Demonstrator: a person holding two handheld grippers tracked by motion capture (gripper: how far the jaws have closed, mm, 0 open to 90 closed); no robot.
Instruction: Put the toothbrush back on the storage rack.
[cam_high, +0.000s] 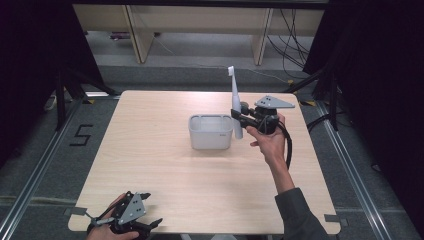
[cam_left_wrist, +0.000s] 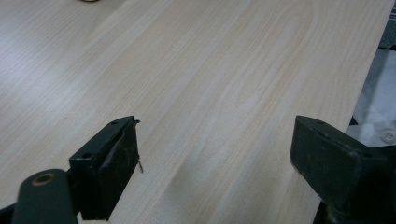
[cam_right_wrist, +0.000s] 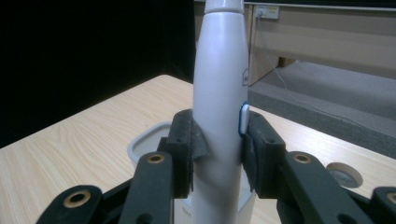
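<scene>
Two grippers up high: right gripper (cam_high: 239, 117) clamping upright toothbrush (cam_high: 234, 97) beside bin (cam_high: 210, 132), left gripper (cam_high: 131, 216) low at table (cam_high: 150, 150) edge. Left gripper view: jaws wide apart over bare wood. Right gripper view: jaws squeezing toothbrush (cam_right_wrist: 219, 107) handle, bin (cam_right_wrist: 144, 144) behind.

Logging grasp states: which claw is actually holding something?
The right claw, shut on the upright white electric toothbrush beside the white tub. The left claw sits open and empty at the table's near edge.
</scene>
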